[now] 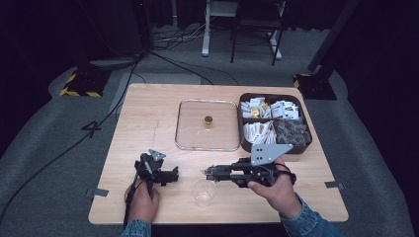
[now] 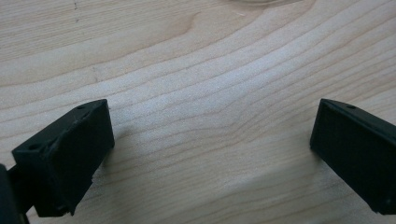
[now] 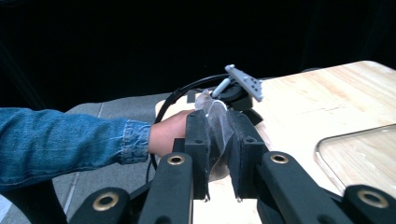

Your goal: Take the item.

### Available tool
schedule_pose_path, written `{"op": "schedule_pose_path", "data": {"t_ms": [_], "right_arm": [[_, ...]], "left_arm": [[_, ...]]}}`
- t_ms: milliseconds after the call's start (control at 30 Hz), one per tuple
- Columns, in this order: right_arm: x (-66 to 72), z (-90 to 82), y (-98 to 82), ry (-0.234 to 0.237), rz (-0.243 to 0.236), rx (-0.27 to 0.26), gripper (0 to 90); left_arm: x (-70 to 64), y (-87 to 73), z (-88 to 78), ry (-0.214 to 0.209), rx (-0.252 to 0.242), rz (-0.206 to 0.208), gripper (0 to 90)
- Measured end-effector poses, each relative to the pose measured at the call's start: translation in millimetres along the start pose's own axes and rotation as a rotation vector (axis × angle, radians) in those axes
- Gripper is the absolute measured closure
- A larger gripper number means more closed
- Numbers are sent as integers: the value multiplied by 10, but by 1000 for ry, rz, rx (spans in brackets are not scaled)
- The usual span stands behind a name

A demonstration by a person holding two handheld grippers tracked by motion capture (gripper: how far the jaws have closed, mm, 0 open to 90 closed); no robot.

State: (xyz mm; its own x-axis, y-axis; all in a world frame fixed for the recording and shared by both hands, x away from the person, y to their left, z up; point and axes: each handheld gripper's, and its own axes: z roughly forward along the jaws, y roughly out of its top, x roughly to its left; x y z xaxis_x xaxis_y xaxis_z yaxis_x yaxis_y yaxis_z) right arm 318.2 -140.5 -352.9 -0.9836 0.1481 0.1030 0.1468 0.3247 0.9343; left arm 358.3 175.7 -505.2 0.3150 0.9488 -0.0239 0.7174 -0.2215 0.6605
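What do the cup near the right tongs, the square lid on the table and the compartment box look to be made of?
Cup: thin clear plastic by the look; the table grain shows through it.
Square lid: clear, glossy, glass or hard plastic, with a small brass-coloured knob.
Compartment box: dark brown, matte, probably moulded plastic.
Table: light wood with visible grain.

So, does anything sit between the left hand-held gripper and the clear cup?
Nothing visible: only bare table between left hand-held gripper and clear cup. The right hand-held gripper, shut on clear plastic, is close by the cup.
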Motion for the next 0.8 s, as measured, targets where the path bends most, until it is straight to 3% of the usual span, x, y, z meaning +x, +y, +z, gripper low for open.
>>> {"op": "schedule_pose_path", "data": {"t_ms": [167,800], "right_arm": [[4,135,-65,20,6,28,802],[-48,377,-292,34,25,94,801]], "left_arm": [[0,0,0,0,0,0,0],[0,0,0,0,0,0,0]]}}
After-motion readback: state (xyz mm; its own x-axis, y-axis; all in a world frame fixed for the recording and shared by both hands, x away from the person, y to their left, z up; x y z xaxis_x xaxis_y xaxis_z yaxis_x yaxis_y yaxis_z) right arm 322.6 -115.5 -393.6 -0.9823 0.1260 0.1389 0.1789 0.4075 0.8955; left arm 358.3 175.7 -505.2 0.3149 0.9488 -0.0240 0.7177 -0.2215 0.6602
